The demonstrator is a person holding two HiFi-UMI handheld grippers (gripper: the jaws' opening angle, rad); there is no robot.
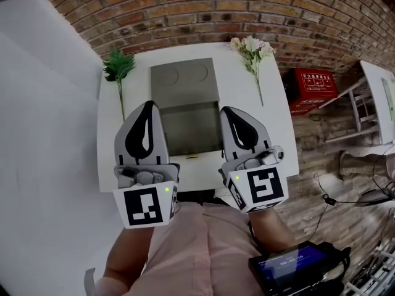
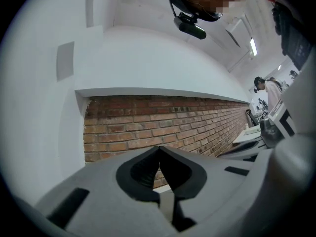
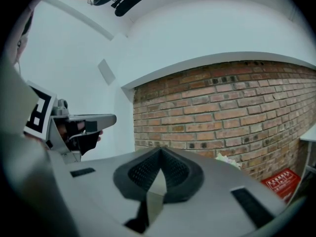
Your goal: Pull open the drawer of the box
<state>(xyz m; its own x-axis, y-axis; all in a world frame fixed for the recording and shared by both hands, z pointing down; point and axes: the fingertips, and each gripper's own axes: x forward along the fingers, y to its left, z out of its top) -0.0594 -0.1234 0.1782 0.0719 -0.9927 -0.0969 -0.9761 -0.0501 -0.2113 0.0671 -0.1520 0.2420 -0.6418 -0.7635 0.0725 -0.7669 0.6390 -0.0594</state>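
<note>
both left tongs [image 1: 148, 105] and right tongs [image 1: 228, 110] closed, empty.

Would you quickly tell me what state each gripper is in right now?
Left gripper: closed, holding nothing.
Right gripper: closed, holding nothing.

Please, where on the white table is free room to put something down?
Bare table lies between the box and the flower stem, and between the green sprig and the box. The box fills the middle; left of the sprig only a thin margin remains.
</note>
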